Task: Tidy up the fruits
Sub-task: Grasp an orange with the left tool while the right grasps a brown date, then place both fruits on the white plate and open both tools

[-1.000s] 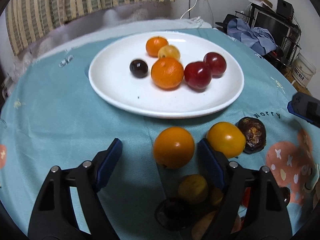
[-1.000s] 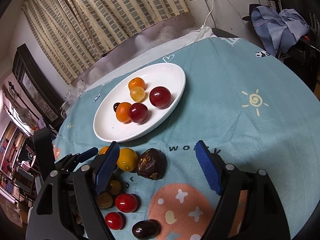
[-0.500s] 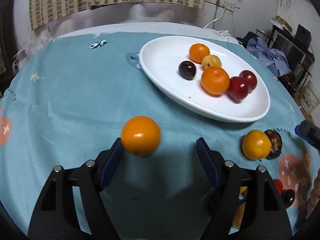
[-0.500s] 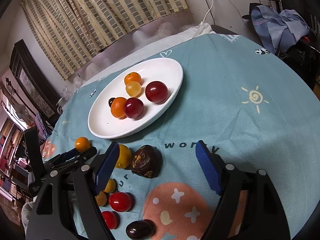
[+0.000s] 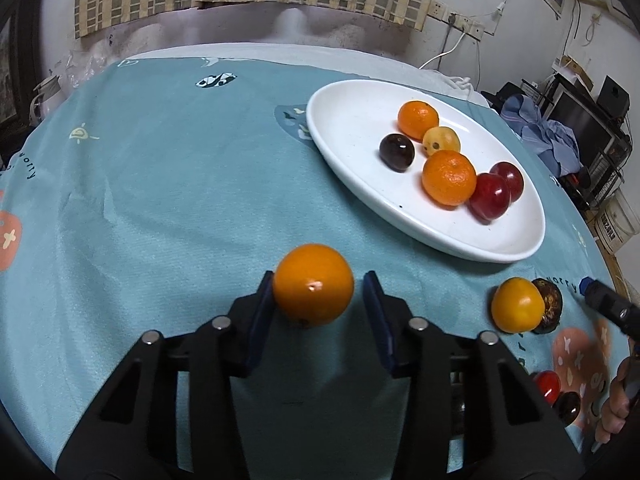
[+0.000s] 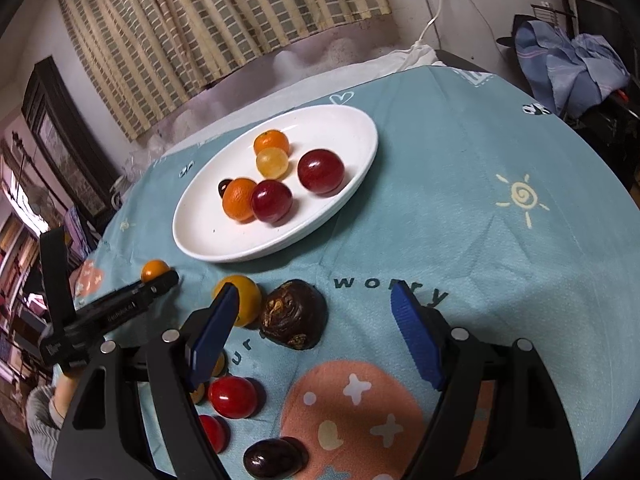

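My left gripper (image 5: 319, 298) has narrowed around a small orange (image 5: 313, 285); the left pad touches it, the right pad stands a sliver off. From the right wrist view the same orange (image 6: 155, 271) shows at the left gripper's tip. The white plate (image 5: 460, 232) at upper right holds two oranges, a yellow fruit, a dark plum and two red fruits (image 5: 490, 201). My right gripper (image 6: 316, 330) is open and empty over a dark wrinkled fruit (image 6: 293, 313), next to a yellow-orange fruit (image 6: 240, 296).
Red tomatoes (image 6: 232, 397) and a dark plum (image 6: 273, 459) lie near the front edge on the teal tablecloth (image 5: 160, 184). A curtain and wall stand behind the table. Clothes and shelving (image 5: 560, 136) are off to the right.
My left gripper has closed in around the orange and carried it left, away from the fruit pile. The right gripper has stayed open and hardly moved.
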### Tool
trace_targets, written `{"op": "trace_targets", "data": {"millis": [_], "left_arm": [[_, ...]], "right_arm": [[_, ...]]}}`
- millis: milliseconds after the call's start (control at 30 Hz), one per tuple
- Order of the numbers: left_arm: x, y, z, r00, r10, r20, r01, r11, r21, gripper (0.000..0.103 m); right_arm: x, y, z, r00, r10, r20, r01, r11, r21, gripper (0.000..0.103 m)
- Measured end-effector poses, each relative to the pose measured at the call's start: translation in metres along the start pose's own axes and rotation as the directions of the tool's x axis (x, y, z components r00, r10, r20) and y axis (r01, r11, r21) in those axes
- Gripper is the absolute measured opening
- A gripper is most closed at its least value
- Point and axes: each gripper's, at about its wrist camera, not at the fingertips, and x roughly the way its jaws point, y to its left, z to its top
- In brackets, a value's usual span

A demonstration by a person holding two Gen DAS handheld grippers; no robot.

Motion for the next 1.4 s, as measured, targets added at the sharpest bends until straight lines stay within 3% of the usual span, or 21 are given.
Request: {"op": "trace_targets", "data": {"millis": [167, 333, 500, 667, 767, 833, 900, 1200, 1400], "left_arm": [[0.001, -0.002, 0.0, 1.0, 0.012, -0.003, -0.012, 1.0, 0.012, 0.043], [0.001, -0.002, 0.0, 1.0, 0.016, -0.003, -0.016, 1.0, 0.015, 0.046], [0.002, -0.004, 0.001, 1.0, 0.019, -0.004, -0.019, 1.0, 0.024, 0.048], [0.002, -0.003, 0.001, 1.0, 0.016, -0.004, -0.016, 1.0, 0.02, 0.049], [0.002, -0.002, 0.002, 1.0, 0.007, -0.002, -0.007, 1.0, 0.018, 0.048], [0.001, 0.0, 0.002, 1.0, -0.01, 0.002, 0.01, 1.0, 0.004, 0.048], [0.0, 0.003, 0.002, 1.0, -0.026, 0.007, 0.026, 1.0, -0.009, 0.038], [-0.008, 0.0, -0.001, 0.999, -0.034, 0.042, 0.034, 0.999, -0.001, 0.038], [-0.038, -0.021, 0.003, 0.99, -0.057, 0.127, 0.05, 0.997, 0.056, 0.038]], "right_arm": [[0.012, 0.01, -0.004, 0.998, -0.05, -0.03, 0.047, 0.994, -0.1, 0.072], [0.025, 0.027, -0.014, 0.992, -0.124, -0.036, 0.111, 0.962, -0.249, 0.069], [0.032, 0.031, -0.014, 0.992, -0.119, -0.048, 0.1, 0.953, -0.286, 0.068], [0.036, 0.037, -0.015, 0.994, -0.081, -0.069, 0.056, 0.95, -0.306, 0.05], [0.04, 0.039, -0.015, 0.994, -0.044, -0.096, 0.013, 0.954, -0.299, 0.035], [0.04, 0.039, -0.016, 0.995, -0.034, -0.098, 0.004, 0.956, -0.292, 0.031], [0.037, 0.035, -0.015, 0.996, -0.026, -0.09, 0.001, 0.964, -0.266, 0.031], [0.022, 0.008, -0.003, 0.999, 0.018, -0.046, -0.022, 0.994, -0.105, 0.031], [-0.009, 0.001, 0.008, 0.996, 0.039, 0.078, -0.035, 0.998, -0.061, 0.031]]}}
